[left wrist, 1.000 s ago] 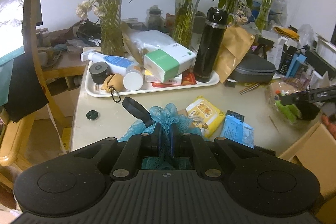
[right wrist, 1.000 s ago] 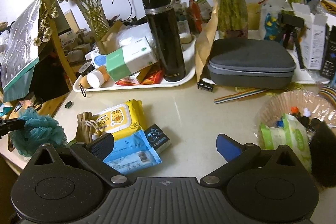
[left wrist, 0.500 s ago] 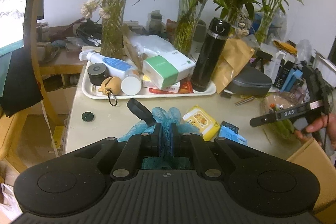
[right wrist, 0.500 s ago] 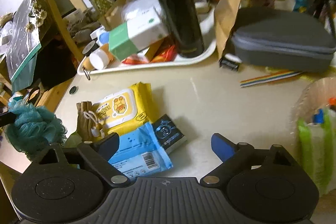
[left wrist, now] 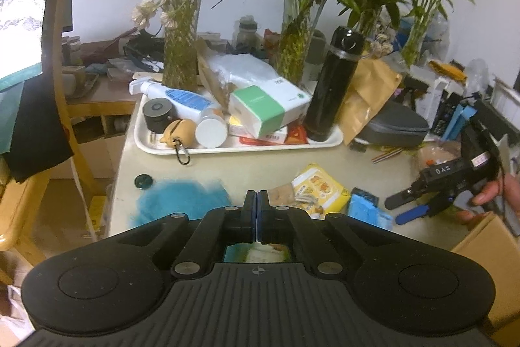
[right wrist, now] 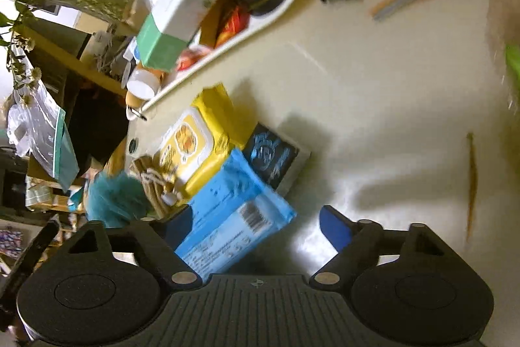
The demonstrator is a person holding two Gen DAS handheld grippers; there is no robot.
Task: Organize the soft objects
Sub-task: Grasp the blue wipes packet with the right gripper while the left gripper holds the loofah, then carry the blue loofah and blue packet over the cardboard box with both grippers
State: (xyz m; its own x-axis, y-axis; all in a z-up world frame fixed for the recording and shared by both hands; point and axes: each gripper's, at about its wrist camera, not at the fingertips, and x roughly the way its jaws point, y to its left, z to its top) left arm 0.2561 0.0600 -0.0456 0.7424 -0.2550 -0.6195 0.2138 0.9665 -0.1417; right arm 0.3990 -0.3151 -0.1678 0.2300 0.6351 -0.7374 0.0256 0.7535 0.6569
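Observation:
In the left wrist view my left gripper (left wrist: 256,205) is shut, its pads pressed together with nothing between them. A teal bath loofah (left wrist: 177,200) shows as a blur just left of those fingers, at the table's near left edge; it also appears as the loofah (right wrist: 113,200) in the right wrist view. My right gripper (right wrist: 256,226) hangs tilted low over the table. Its jaws are closing, with a blue wipes pack (right wrist: 234,217) between them and a gap left at the right finger. A yellow wipes pack (right wrist: 198,145), a tan drawstring pouch (right wrist: 152,178) and a small dark packet (right wrist: 273,155) lie beside it.
A white tray (left wrist: 227,148) at the back carries a black flask (left wrist: 331,86), a green-and-white box and bottles. Glass vases with plants stand behind it. A grey case (left wrist: 395,126) sits at the right, a wooden chair (left wrist: 65,106) at the left. A hand (left wrist: 497,191) holds the right gripper (left wrist: 396,212).
The loofah has left my left gripper's jaws and now sits blurred to their left; the jaws have shut fully. My right gripper sank and rolled over the blue pack, its jaws narrowing.

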